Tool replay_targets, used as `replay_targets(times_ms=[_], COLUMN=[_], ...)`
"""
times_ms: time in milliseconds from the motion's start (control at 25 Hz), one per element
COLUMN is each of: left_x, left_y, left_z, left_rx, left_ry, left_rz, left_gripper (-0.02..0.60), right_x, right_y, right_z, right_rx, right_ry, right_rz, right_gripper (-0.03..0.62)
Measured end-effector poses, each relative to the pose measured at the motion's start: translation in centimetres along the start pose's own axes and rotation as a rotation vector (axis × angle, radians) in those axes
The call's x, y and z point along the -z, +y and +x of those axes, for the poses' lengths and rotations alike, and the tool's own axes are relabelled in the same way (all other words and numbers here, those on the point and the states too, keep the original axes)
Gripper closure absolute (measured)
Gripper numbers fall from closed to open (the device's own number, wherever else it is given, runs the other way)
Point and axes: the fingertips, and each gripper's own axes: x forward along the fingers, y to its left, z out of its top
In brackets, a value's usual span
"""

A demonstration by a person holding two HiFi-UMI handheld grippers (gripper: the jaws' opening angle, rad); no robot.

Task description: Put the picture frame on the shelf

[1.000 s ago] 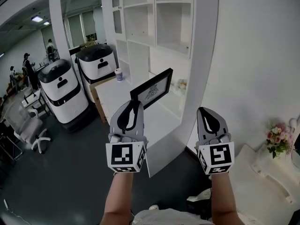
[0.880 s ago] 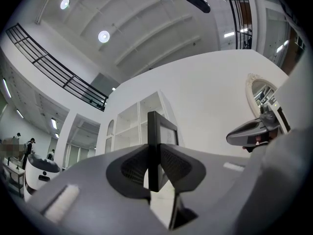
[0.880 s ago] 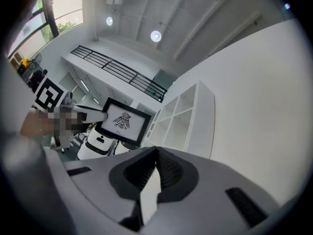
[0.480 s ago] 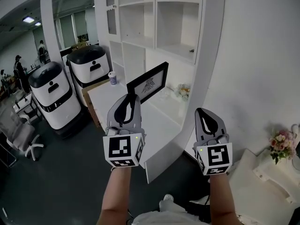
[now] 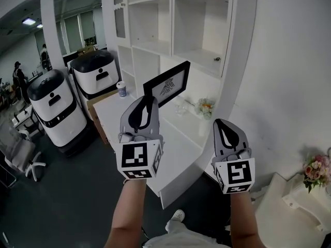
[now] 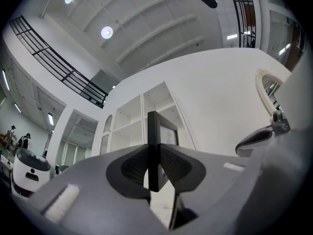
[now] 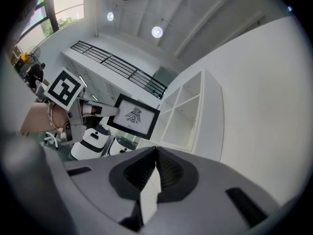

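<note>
Two bare forearms reach forward from the person's body, one hand-held gripper apiece. The left hand-held gripper (image 5: 146,100) sits higher and further ahead, its jaws pointing up toward the white shelf unit (image 5: 155,45). Its jaws stand only narrowly apart, clamped on the lower left edge of the picture frame (image 5: 168,84), with a pad pressing each face of the black rim. The frame is in the air, tilted with its right end higher, above the white bench (image 5: 178,138) and in front of the lower shelf openings. As far as I can see it touches neither. The right hand-held gripper (image 5: 224,123) is lower and off to the side, well apart from the frame, jaws together with nothing between them. A cup (image 5: 121,89) stands at the bench's far left, and a small flower bunch (image 5: 206,107) sits near the back right.
</note>
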Motion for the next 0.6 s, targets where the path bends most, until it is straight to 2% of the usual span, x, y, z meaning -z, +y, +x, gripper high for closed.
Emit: replay_targets(times_ms=[360, 600], left_x=[1.4, 1.9], left_y=[1.2, 2.5], left_z=[9.1, 14.8], left_rx=[0.024, 0.025], left_ry=[-0.019, -0.013], left_rz=[0.019, -0.023], left_gripper=[0.503, 0.503], right_x=[1.4, 2.2], right_y=[-4.1, -6.3], right_z=[7.5, 11.2], right_rx=[0.035, 0.054], right_ry=[-0.029, -0.045], right_rz=[0.007, 0.014], right_gripper=[0.585, 0.585])
